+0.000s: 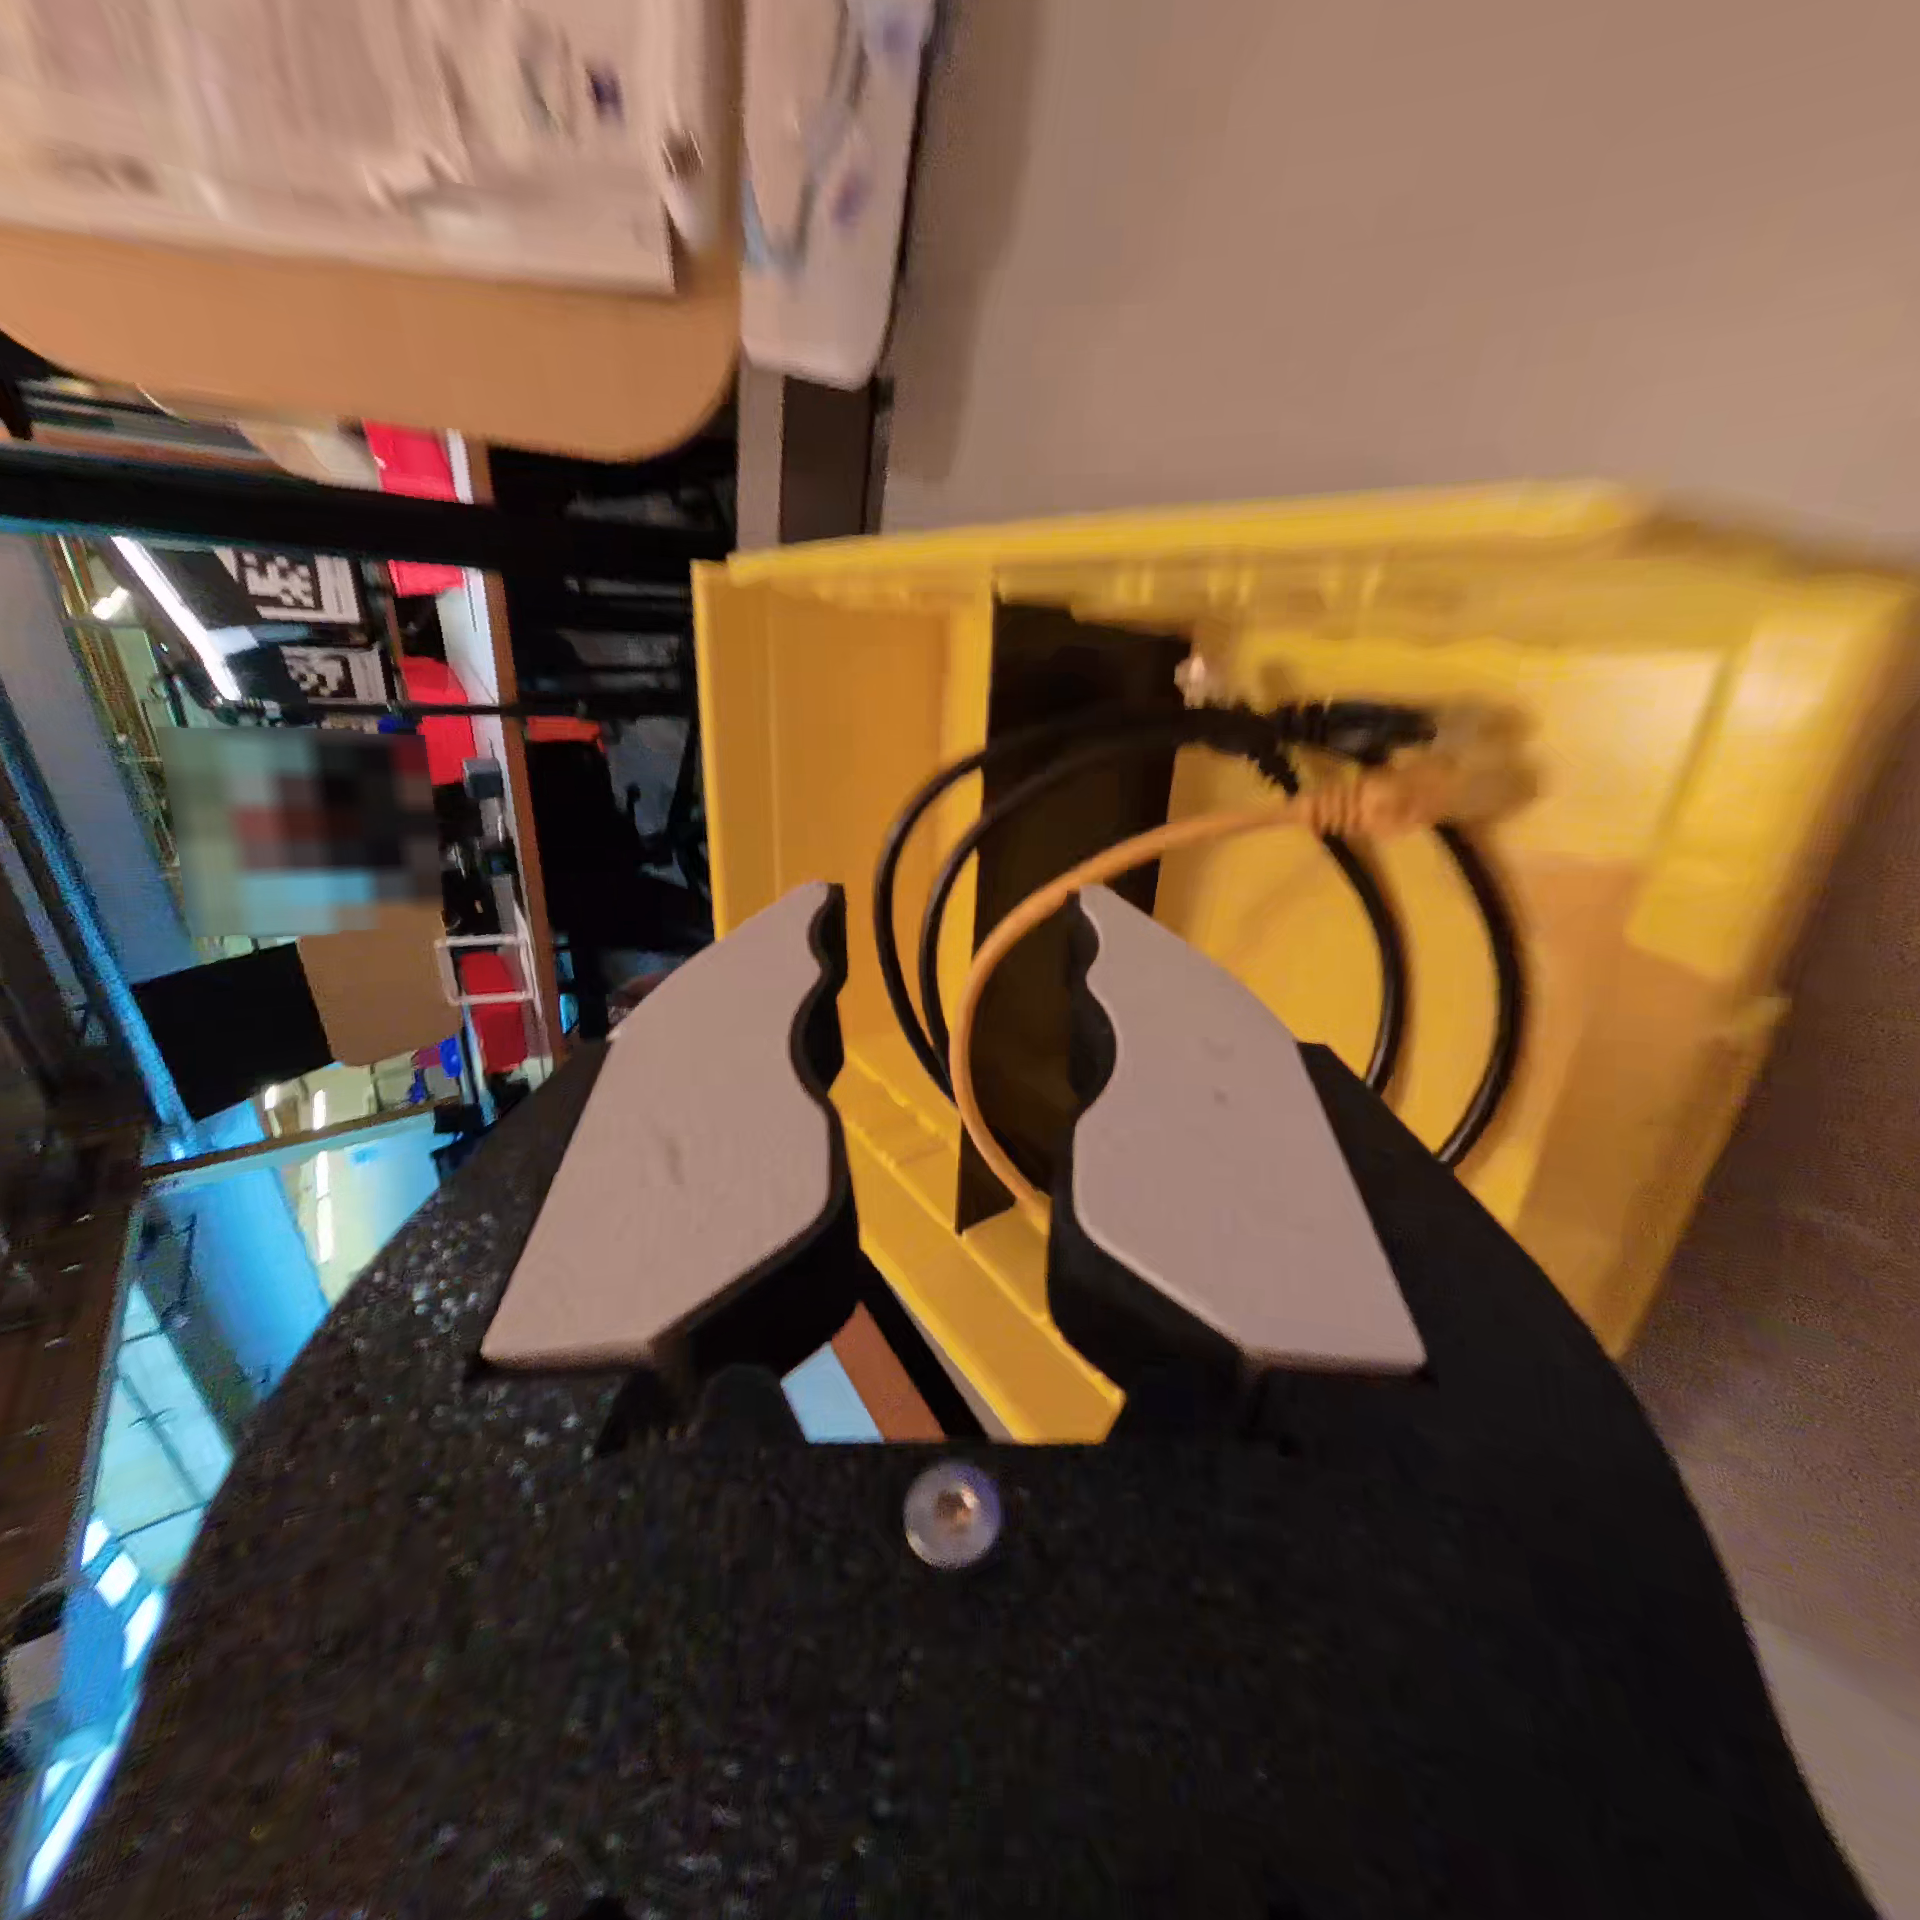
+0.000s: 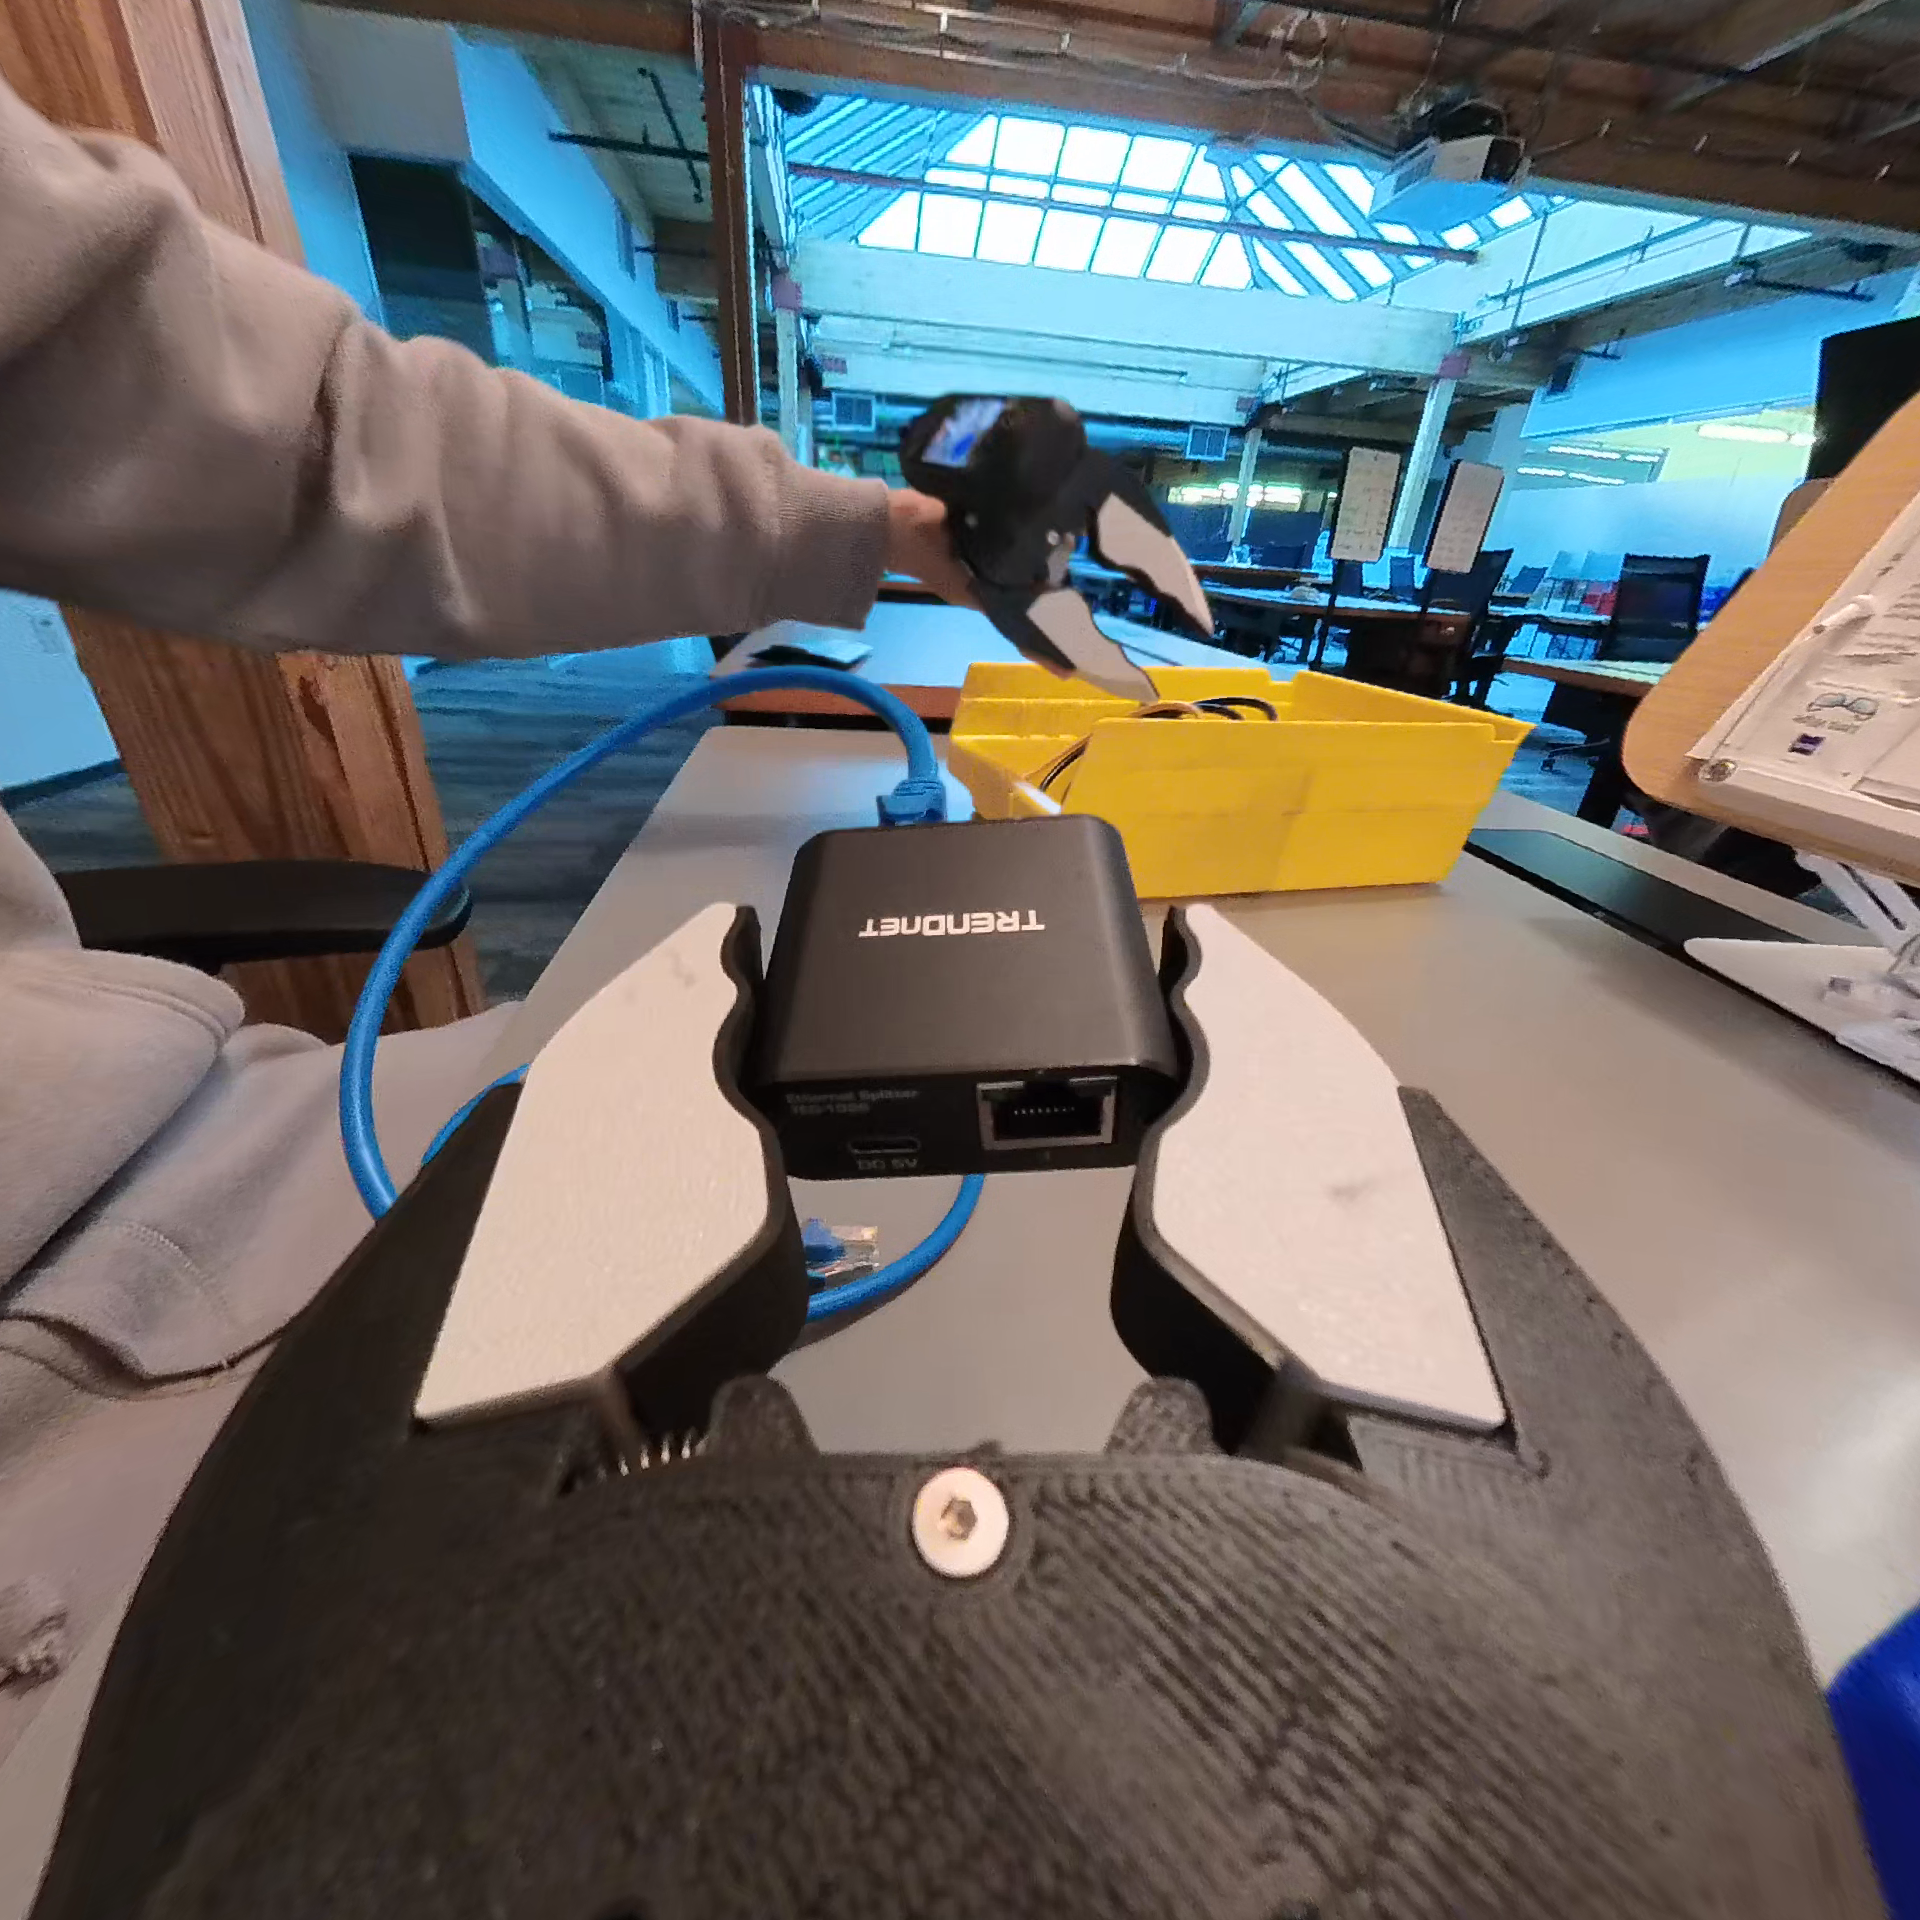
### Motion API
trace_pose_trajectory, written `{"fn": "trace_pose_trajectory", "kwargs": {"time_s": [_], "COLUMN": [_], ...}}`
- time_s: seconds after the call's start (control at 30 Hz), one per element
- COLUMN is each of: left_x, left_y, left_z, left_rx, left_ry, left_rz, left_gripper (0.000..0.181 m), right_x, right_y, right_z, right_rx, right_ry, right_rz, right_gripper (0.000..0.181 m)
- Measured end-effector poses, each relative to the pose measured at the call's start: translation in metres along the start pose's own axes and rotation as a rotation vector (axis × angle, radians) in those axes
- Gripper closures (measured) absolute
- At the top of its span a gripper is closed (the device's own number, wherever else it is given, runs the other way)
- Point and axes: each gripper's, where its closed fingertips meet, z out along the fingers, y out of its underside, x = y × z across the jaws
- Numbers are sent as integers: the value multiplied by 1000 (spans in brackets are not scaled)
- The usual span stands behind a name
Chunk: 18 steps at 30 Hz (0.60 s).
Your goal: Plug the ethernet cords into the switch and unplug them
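My right gripper is shut on the sides of the black switch and holds it on the grey table. An empty port on the switch faces me. A blue cord is plugged into its far side and loops left; its free plug lies under the switch. My left gripper is open over the yellow bin, which holds two black cords and an orange cord. The orange cord's loop lies just beyond the fingers. The left gripper also shows above the bin.
A tilted wooden board with papers stands on a white stand at the right. A wooden post and a black chair armrest are at the left. The person's grey sleeve reaches across. A blue object sits at the bottom right. Spacing between my two grippers at the tips: around 35 cm.
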Motion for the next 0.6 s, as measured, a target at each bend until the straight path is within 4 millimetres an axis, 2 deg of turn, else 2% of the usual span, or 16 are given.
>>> {"fn": "trace_pose_trajectory", "kwargs": {"time_s": [0.03, 0.1, 0.23, 0.3, 0.33, 0.37, 0.47, 0.6], "left_x": [3, 6, 21, 22, 22, 22, 19, 7], "left_y": [10, 20, 21, 23, 23, 24, 28, 30], "left_z": [10, 25, 47, 53, 54, 55, 56, 49], "left_rx": [-23, -60, -78, -92, -96, -98, -107, -94], "left_ry": [-2, -37, -4, -15, -21, -23, -22, -54], "left_rz": [29, 156, 352, 412, 432, 443, 401, 335], "left_gripper": [140, 134, 143, 154, 165, 172, 174, 176], "right_x": [-1, -1, 0, 0, 1, 1, 1, 0], "right_y": [1, 1, -1, -2, -2, -2, -2, -1], "right_z": [1, 1, -1, -2, -2, -2, -2, -1], "right_rx": [-7, -7, 8, 15, 17, 18, 19, 8], "right_ry": [-4, -6, -7, -10, -9, -9, -13, -15], "right_rz": [-2, -1, 7, 12, 16, 18, 21, 13], "right_gripper": [107, 107, 107, 107, 107, 107, 107, 107]}}
